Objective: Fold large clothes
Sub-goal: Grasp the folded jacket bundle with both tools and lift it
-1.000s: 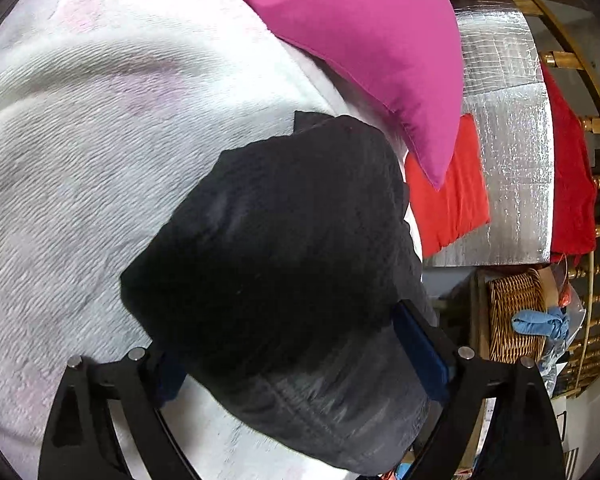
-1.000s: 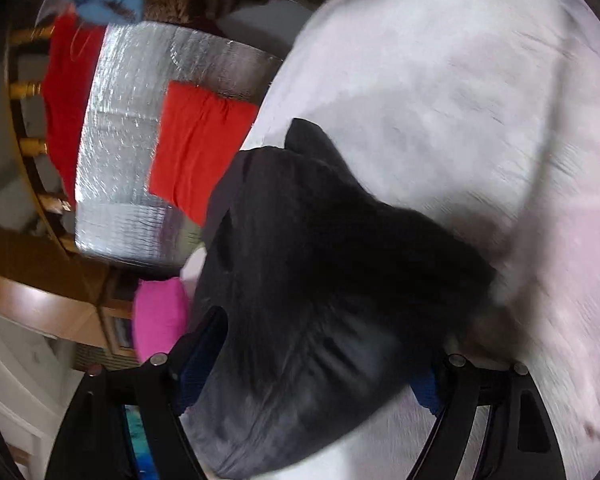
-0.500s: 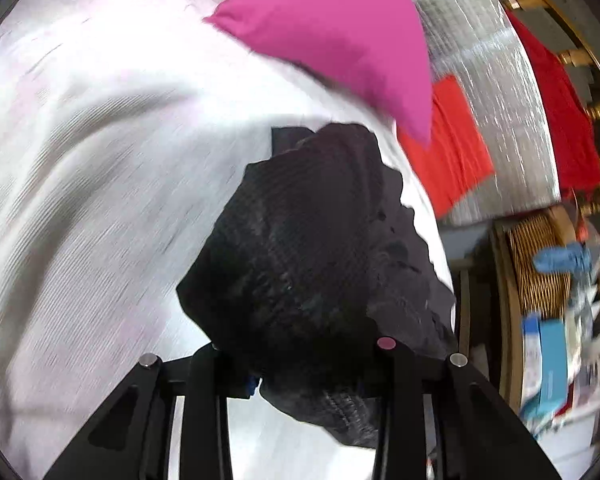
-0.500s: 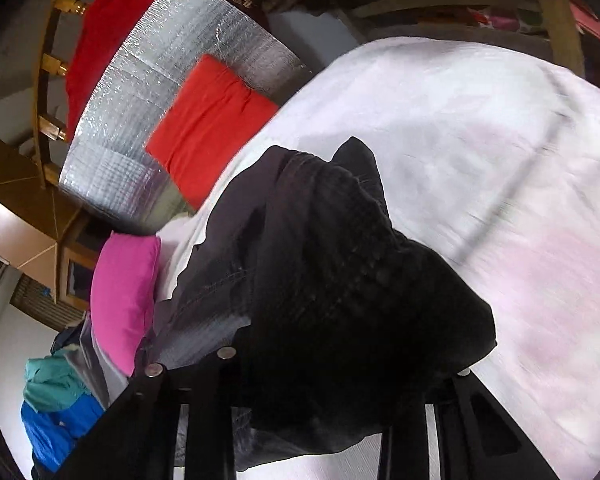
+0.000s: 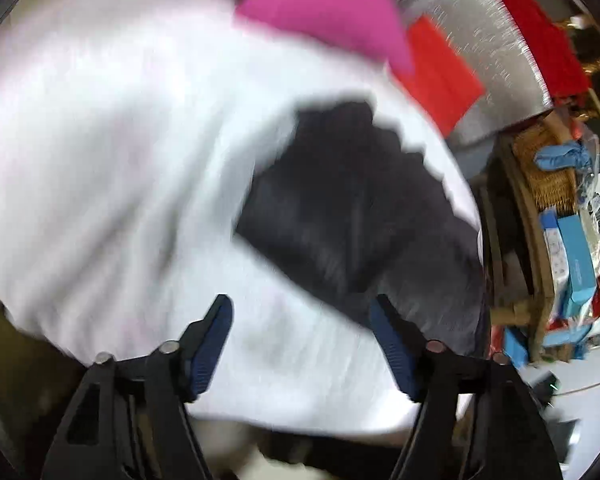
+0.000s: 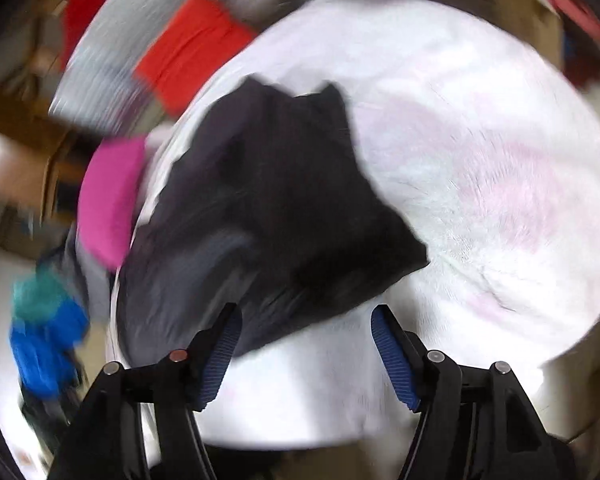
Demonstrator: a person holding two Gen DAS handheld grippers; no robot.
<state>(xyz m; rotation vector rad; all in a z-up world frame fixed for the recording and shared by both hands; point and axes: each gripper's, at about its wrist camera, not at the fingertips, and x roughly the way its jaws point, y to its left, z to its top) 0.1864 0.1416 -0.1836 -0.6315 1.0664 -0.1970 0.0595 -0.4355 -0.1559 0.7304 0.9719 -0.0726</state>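
A folded black garment (image 5: 352, 208) lies on the white blanket (image 5: 112, 152) near its far right edge; in the right wrist view the black garment (image 6: 276, 208) lies left of centre on the white blanket (image 6: 480, 168). My left gripper (image 5: 302, 312) is open and empty, held above the blanket just short of the garment. My right gripper (image 6: 306, 320) is open and empty, its left finger over the garment's near edge. Both views are motion-blurred.
A pink pillow (image 5: 324, 8) lies at the blanket's far edge, with a red cloth (image 5: 440, 76) and a silver foil mat (image 5: 488, 52) beyond. A wicker basket (image 5: 548, 168) and blue boxes (image 5: 572, 264) stand right. A blue-and-teal clothes pile (image 6: 44, 320) lies left.
Both grippers were shut on the black garment half a second ago; both have opened, let it go and pulled back. The garment now lies on the blanket.
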